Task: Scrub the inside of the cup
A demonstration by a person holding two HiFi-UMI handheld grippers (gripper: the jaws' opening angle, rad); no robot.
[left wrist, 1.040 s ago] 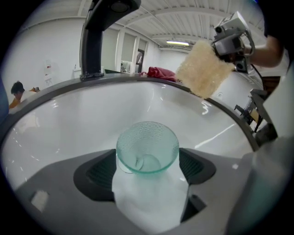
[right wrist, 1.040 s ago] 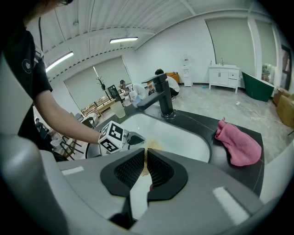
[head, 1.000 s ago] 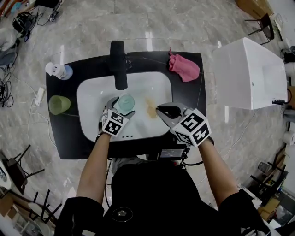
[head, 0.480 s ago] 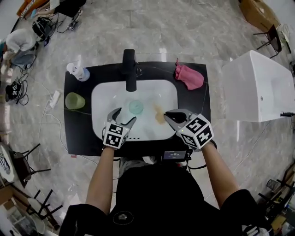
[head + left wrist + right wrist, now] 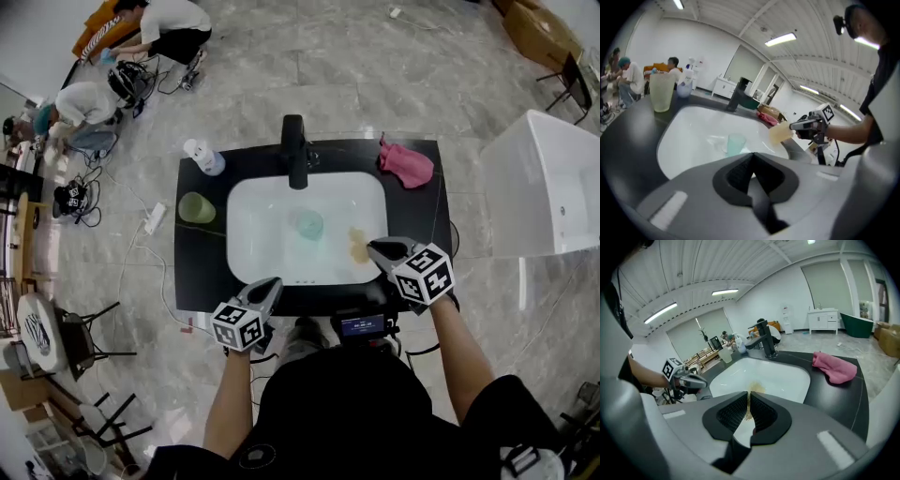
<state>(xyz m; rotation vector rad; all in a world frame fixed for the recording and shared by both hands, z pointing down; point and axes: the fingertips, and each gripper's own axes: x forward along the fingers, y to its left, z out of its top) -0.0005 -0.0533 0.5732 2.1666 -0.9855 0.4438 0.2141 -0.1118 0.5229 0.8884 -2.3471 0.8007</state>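
Note:
A pale teal cup (image 5: 307,223) (image 5: 736,143) stands in the white basin (image 5: 262,234), with neither gripper touching it. My left gripper (image 5: 270,283) (image 5: 752,160) is over the sink's front edge, well back from the cup. Its jaws have just been closing and are shut with nothing between them. My right gripper (image 5: 377,249) (image 5: 748,403) is over the basin's right side, shut on a thin yellow sponge (image 5: 359,246) (image 5: 780,133) (image 5: 754,389). The sponge hangs to the right of the cup, apart from it.
A black faucet (image 5: 295,150) stands at the back of the black counter (image 5: 202,272). A green cup (image 5: 197,207) and a white bottle (image 5: 204,156) are at the back left, a pink cloth (image 5: 408,164) at the back right. A white tub (image 5: 553,183) stands right; people sit far left.
My left gripper, around the teal cup a second ago, opened away from it, drew back to the sink's front edge and closed. The cup stayed in the basin. The right gripper shifted slightly with the sponge.

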